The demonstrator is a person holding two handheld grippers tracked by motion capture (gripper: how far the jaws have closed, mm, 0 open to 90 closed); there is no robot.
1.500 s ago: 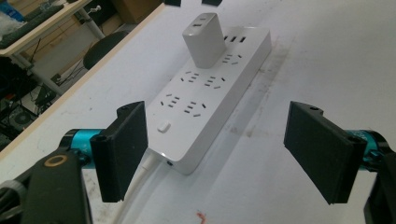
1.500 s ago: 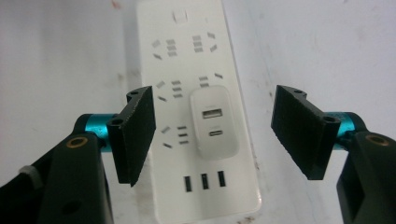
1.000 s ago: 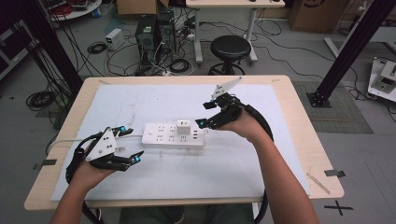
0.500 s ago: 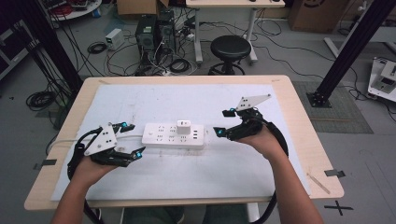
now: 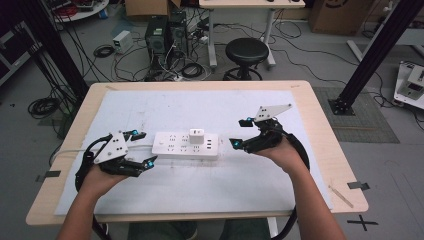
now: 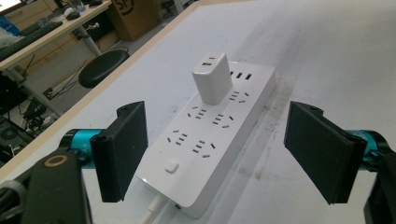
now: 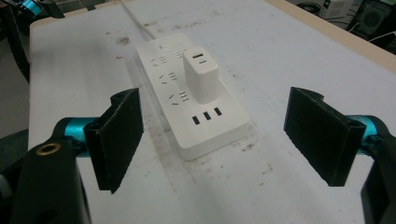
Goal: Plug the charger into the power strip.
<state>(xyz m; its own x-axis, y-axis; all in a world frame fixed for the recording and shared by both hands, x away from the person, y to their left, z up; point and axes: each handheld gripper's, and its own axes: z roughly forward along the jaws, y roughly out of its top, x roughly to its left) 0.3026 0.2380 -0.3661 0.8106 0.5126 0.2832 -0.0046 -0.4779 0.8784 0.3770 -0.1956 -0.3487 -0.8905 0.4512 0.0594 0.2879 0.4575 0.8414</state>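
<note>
White power strip mid-bench, charger block plugged in upright. Left claw and right claw wide open, empty, flanking its ends. Probably light, rigid, slick plastic; best gripped across charger's flat sides.

This is a lab or workshop: cables sprawl over the grey floor, computer towers sit behind the surface, beside a black stool and cardboard boxes.

The right gripper has drawn back from the charger, jaws apart.
</note>
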